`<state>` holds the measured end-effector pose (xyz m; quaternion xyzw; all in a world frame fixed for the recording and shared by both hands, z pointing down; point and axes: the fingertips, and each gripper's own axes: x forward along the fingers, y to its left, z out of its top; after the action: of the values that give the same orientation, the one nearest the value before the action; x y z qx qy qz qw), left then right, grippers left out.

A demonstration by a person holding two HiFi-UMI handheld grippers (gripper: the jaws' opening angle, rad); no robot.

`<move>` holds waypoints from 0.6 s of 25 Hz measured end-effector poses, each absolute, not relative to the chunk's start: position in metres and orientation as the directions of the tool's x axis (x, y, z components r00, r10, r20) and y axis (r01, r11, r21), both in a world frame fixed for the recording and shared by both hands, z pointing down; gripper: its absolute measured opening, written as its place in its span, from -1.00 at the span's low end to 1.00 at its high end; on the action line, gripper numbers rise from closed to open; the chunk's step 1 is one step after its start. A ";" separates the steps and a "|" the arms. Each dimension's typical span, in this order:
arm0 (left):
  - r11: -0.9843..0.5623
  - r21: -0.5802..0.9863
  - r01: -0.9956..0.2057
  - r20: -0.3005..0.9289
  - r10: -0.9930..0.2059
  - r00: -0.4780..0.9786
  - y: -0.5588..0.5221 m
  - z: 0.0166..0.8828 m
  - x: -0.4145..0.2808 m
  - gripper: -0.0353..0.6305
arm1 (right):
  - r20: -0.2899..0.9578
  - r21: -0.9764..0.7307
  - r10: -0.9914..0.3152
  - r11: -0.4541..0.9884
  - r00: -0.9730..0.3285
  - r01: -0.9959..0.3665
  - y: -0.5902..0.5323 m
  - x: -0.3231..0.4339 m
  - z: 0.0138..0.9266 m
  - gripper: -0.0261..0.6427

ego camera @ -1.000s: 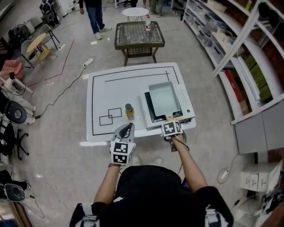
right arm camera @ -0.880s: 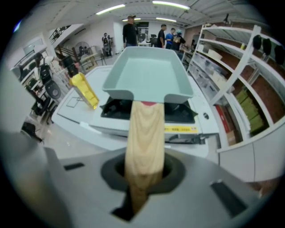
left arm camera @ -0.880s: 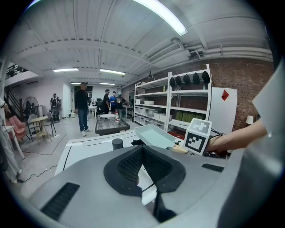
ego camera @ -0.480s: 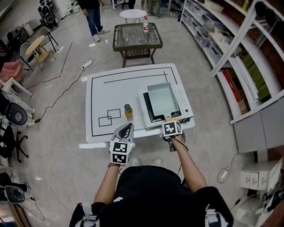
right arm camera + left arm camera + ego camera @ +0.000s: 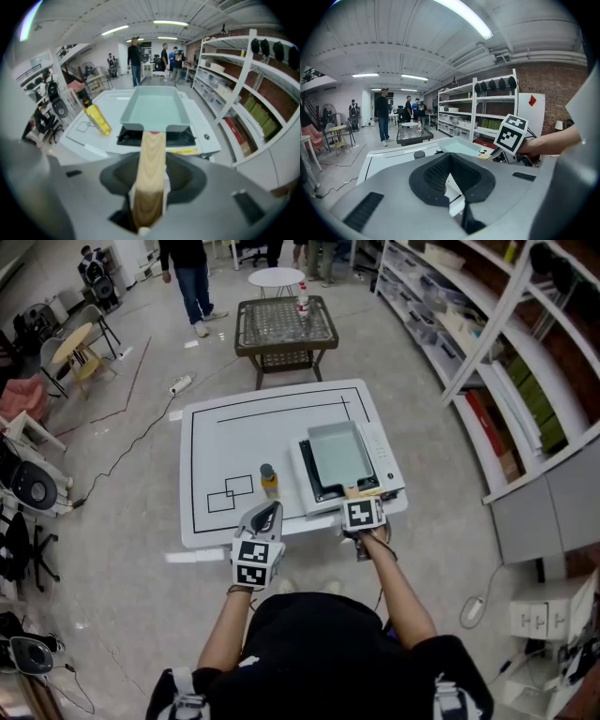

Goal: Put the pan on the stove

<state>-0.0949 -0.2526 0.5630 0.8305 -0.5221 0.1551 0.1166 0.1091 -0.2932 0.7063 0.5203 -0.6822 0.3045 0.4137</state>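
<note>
A pale teal rectangular pan (image 5: 337,454) sits on the black top of the white stove (image 5: 386,460) at the table's right side. Its wooden handle (image 5: 152,164) points toward me and lies between the jaws of my right gripper (image 5: 359,495). Those jaws have just been opening and stand apart, with gaps on both sides of the handle. My left gripper (image 5: 266,512) hovers at the table's near edge, shut and empty, well left of the pan (image 5: 459,146).
A yellow bottle (image 5: 269,479) with a dark cap stands left of the stove on the white table (image 5: 244,432), which has black lines marked on it. A wicker table (image 5: 284,324) and people stand beyond. Shelves (image 5: 487,343) run along the right.
The right gripper has risen slightly at the pan's handle. The pan rests on the stove as before. The left gripper has kept its place.
</note>
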 end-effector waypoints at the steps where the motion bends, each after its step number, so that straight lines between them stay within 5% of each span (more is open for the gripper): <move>1: -0.430 0.031 -0.902 0.378 -0.831 0.409 -0.253 0.562 -0.094 -0.82 | 0.878 0.014 -0.464 0.274 -0.119 -0.962 -0.293 0.109 0.704 -0.41; 15: -0.462 -0.012 -0.887 0.331 -0.839 0.432 -0.271 0.536 -0.083 -0.82 | 0.764 -0.029 -0.599 0.340 -0.240 -0.940 -0.299 0.098 0.635 -0.40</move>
<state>-0.0835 -0.2705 0.5360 0.8423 -0.5122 0.1465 0.0820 0.0982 -0.2989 0.6354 0.5159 -0.7456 0.2531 0.3374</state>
